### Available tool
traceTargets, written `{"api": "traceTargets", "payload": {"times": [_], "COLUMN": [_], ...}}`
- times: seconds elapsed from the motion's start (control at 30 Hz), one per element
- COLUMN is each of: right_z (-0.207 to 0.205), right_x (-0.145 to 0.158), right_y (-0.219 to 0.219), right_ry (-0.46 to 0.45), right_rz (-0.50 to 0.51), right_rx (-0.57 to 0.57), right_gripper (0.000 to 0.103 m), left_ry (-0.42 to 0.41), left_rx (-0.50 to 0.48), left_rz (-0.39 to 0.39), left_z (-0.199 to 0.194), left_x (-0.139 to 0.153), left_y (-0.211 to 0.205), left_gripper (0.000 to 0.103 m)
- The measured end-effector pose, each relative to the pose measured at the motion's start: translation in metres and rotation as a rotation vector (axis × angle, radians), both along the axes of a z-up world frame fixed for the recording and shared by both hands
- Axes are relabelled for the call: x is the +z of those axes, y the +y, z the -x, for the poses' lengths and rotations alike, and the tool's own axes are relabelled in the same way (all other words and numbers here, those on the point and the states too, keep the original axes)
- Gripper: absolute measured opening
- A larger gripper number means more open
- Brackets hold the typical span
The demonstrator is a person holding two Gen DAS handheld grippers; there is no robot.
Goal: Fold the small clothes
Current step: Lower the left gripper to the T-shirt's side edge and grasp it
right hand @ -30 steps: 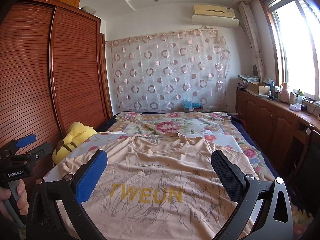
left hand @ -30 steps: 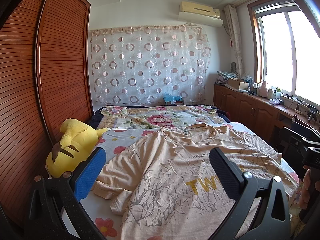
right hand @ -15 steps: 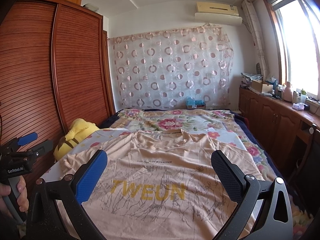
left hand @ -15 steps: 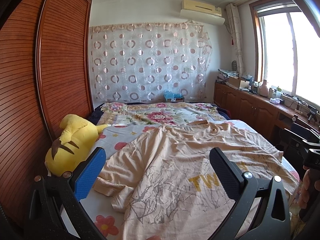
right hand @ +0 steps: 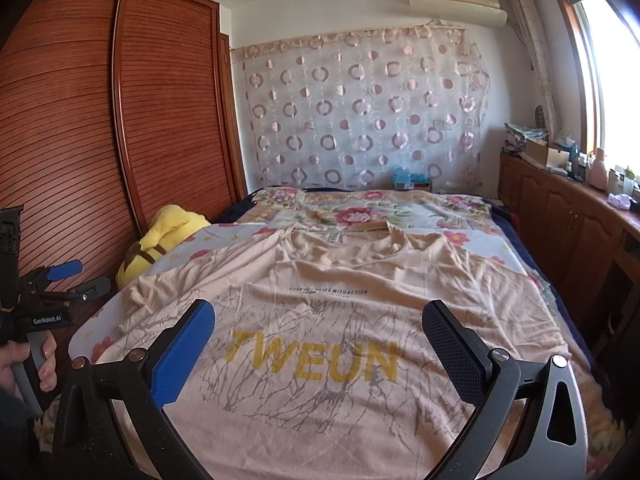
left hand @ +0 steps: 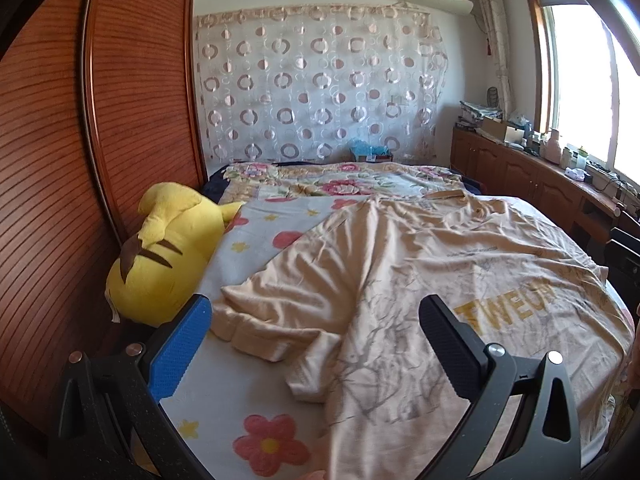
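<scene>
Fingers (left hand: pixel 182 350) of the left gripper (left hand: pixel 316 344) stand wide apart and hold nothing, and those of the right gripper (right hand: pixel 320 352) are spread just as wide, both hovering at the near edge of the bed (left hand: pixel 248 396). Between them the peach T-shirt (right hand: pixel 320 320) lies face up and spread nearly flat on the bed, its left sleeve (left hand: pixel 272 320) bunched near the yellow plush toy (left hand: pixel 168 256). Judging by this, no fold is made yet; sleeves, sides and the final halving all remain.

peach t-shirt (right hand: pixel 320 320) with yellow lettering, grey branch print; yellow plush (left hand: pixel 168 252), brown stripes; floral bedsheet (left hand: pixel 256 432).
</scene>
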State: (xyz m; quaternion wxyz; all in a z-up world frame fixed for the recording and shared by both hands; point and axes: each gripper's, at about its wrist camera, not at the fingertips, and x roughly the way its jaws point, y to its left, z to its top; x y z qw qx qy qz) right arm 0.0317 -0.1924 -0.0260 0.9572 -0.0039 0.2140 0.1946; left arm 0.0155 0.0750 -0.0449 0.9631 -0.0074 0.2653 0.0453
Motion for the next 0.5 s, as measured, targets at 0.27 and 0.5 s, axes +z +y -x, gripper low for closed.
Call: {"api": "traceTargets", "payload": {"times": [0.27, 0.5], "right_z": [-0.015, -0.033], "right_x": [-0.015, -0.031], "right_y": [0.013, 0.030], "right_ry": [0.065, 0.129], "right_rz": [0.034, 0.076], "right_rx": [0.054, 0.108], "right_gripper": [0.103, 0.103], "left_ry": [0.073, 0.151], "left_rx": [-0.001, -0.022], "left_rz": [0.009, 0.061], "left_z": [-0.013, -0.029], "left_x": [-0.020, -0.033], "left_y": [0.037, 0.069], "left_gripper": [0.103, 0.103]}}
